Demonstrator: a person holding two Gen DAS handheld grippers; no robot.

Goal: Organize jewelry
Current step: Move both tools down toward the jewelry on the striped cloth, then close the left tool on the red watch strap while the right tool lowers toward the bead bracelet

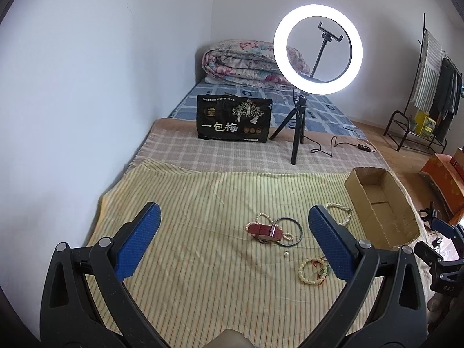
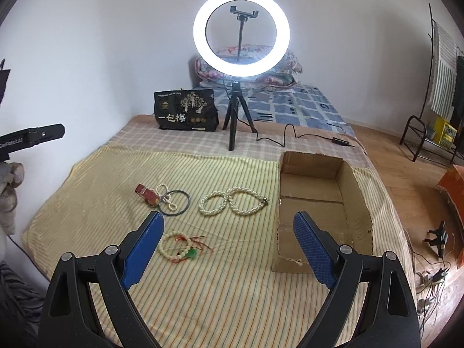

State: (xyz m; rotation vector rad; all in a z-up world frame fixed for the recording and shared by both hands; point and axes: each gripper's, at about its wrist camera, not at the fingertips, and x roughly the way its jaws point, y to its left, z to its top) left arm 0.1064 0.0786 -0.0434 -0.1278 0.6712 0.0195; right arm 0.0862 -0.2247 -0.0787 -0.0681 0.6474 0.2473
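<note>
Jewelry lies on a yellow striped cloth (image 2: 217,290). A red-strapped watch (image 1: 264,230) (image 2: 147,194) rests against a thin green bangle (image 1: 298,232) (image 2: 185,206) and a small pearl strand (image 2: 166,194). A thick pearl necklace (image 2: 232,200) (image 1: 343,216) lies in two loops beside an open cardboard box (image 2: 356,203) (image 1: 406,220). A cream bead bracelet (image 2: 177,248) (image 1: 311,269) with red and green tassels lies nearest. My left gripper (image 1: 235,226) hovers open before the watch. My right gripper (image 2: 229,232) is open too, above the bead bracelet and the box's near corner.
A lit ring light on a black tripod (image 2: 236,116) stands behind the cloth, its cable (image 2: 293,136) trailing right. A black printed bag (image 2: 185,113) and a folded floral quilt (image 1: 246,63) sit farther back. A white wall runs along the left; wooden floor and a clothes rack (image 2: 435,87) lie right.
</note>
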